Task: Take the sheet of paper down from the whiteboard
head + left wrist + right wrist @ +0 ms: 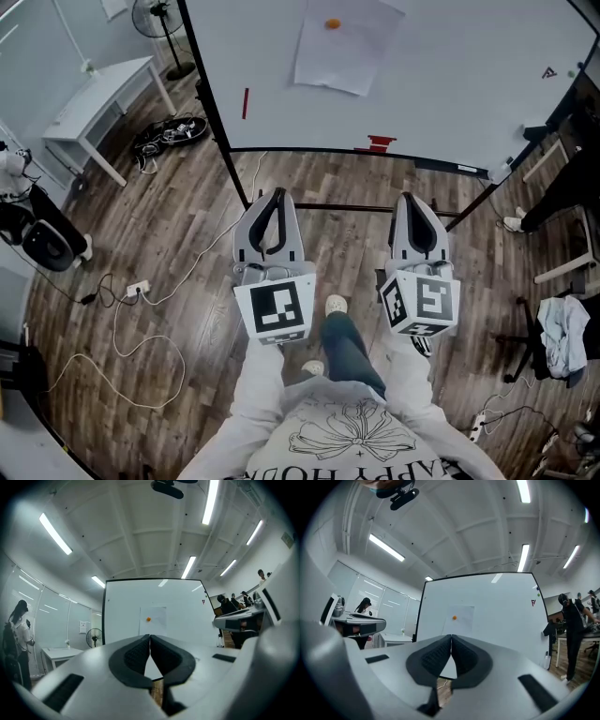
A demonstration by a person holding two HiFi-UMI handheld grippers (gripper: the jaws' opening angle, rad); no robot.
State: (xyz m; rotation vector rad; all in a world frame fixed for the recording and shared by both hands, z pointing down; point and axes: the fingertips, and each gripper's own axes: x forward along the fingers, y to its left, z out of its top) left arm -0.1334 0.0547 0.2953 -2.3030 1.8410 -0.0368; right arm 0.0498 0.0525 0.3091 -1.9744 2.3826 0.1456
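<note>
A white sheet of paper (345,44) hangs on the whiteboard (441,84), pinned near its top by an orange round magnet (332,23). The paper (154,619) and paper (461,618) show dead ahead in both gripper views, some way off. My left gripper (277,195) and right gripper (409,199) are held side by side over the wood floor, short of the board's lower edge. Both are shut with nothing between their fingers; the left gripper (150,637) and right gripper (451,637) have their pads pressed together.
The whiteboard stands on a black frame (375,208) with feet on the floor. A red marker (246,103) and a red eraser (377,143) sit on the board. A white table (98,103) and fan (159,23) stand left; cables (141,291) cross the floor. People (572,630) stand at the right.
</note>
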